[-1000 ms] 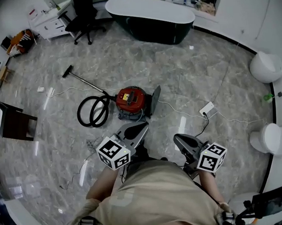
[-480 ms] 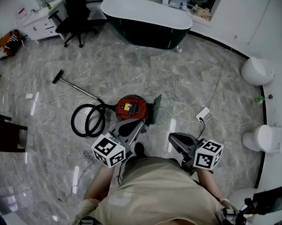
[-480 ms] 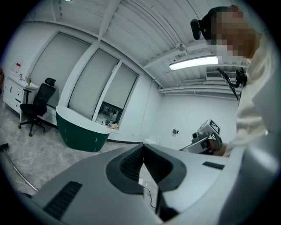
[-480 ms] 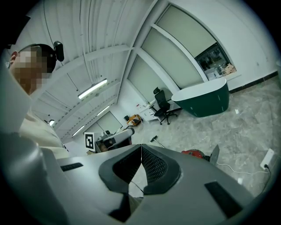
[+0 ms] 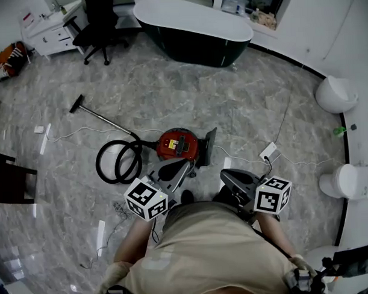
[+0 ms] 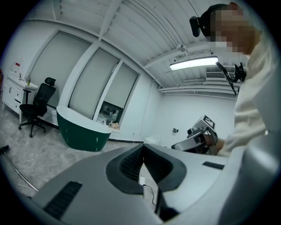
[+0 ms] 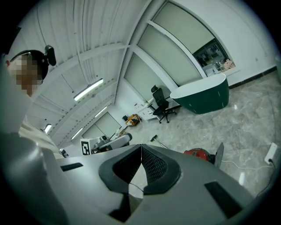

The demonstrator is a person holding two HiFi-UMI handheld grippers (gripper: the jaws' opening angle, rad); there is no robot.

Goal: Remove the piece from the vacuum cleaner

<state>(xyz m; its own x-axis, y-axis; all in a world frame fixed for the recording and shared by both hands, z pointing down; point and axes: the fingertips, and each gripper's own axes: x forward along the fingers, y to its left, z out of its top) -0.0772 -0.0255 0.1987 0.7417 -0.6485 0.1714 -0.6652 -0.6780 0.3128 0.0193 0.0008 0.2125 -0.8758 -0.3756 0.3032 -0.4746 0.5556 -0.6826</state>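
The red vacuum cleaner (image 5: 178, 143) sits on the marble floor ahead of me, and its red body (image 7: 197, 153) shows past the right jaws too. A black hose (image 5: 118, 161) loops at its left and runs to a wand with a floor nozzle (image 5: 77, 103). A dark flat piece (image 5: 208, 147) stands upright at its right side. My left gripper (image 5: 186, 164) is held just short of the vacuum, shut with nothing in it (image 6: 143, 147). My right gripper (image 5: 225, 176) is level with it further right, also shut and empty (image 7: 141, 146).
A dark green bathtub (image 5: 195, 28) stands at the back, an office chair (image 5: 98, 23) and a white cabinet (image 5: 47, 27) at the back left. A white power strip (image 5: 269, 151) with its cable lies right of the vacuum. Two white fixtures (image 5: 337, 93) line the right wall.
The head view has shifted, and both grippers have come a little nearer to the vacuum cleaner. Both stay shut and empty.
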